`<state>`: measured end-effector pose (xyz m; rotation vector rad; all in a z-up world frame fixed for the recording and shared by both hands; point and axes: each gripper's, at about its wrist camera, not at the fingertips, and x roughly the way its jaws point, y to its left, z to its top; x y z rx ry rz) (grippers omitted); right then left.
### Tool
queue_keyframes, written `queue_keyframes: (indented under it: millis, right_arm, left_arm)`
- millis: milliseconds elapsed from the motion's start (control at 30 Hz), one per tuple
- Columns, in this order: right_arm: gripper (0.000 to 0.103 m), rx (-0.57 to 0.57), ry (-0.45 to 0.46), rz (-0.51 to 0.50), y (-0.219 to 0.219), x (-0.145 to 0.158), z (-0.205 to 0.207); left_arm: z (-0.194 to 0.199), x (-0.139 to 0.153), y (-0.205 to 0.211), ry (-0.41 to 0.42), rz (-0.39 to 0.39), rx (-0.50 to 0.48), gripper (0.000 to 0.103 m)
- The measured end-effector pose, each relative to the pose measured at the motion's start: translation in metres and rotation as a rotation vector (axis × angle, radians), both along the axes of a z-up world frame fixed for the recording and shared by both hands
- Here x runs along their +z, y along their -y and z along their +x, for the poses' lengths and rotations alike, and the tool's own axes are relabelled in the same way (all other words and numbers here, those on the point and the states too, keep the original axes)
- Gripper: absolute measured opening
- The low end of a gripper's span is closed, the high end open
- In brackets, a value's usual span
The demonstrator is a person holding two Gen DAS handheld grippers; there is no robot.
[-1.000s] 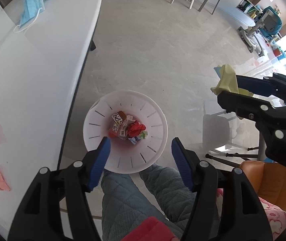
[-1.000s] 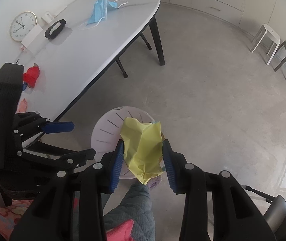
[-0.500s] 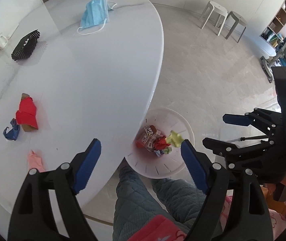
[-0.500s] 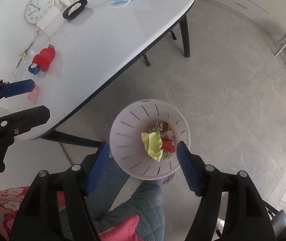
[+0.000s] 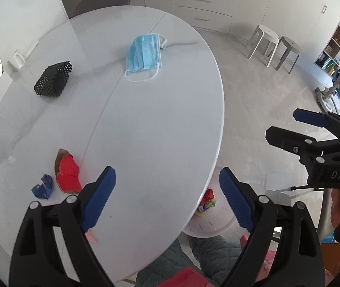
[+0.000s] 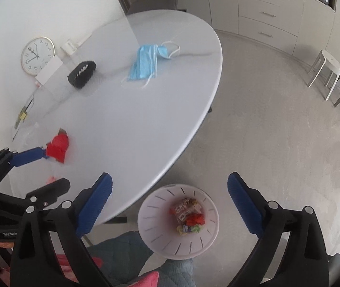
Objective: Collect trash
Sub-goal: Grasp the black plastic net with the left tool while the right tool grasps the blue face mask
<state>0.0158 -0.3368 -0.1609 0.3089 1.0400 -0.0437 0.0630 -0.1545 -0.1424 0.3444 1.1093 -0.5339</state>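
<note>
Table edge (image 5: 217, 143) overhangs part of the bin (image 6: 146, 217); its floor side lies open

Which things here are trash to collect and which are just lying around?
Job: face mask, red wrapper, blue scrap, pink scrap, black mesh piece, white bin.
Lying about: clock, stools, white card.
</note>
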Motion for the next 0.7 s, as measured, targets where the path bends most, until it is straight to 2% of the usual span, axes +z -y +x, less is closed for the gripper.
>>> queue_keyframes:
  millis: [100, 267, 433, 533, 700]
  right_arm:
    - [0.1, -0.006, 0.043, -0.023, -0.009, 0.017, 0.029]
    - [0.1, -0.003, 0.079, -0.042, -0.019, 0.036, 0.081]
    - [0.1, 0.006, 0.083, -0.045, -0.03, 0.041, 0.138]
    - [0.1, 0.007, 0.072, -0.037, -0.036, 0.04, 0.172]
    - [0.1, -0.037, 0.04, -0.014, -0.039, 0.022, 0.23]
  left_arm:
    - [0.024, 0.011, -0.005, 0.029, -0.008, 0.017, 0.091]
    - [0.078, 0.028, -0.021, 0.07, -0.029, 0.075, 0.092]
    - [0.145, 0.034, -0.046, 0.103, -0.037, 0.173, 0.093]
    - [0.186, 0.026, -0.062, 0.121, -0.013, 0.24, 0.095]
    - [0.257, -0.005, -0.094, 0.059, 0.002, 0.406, 0.095]
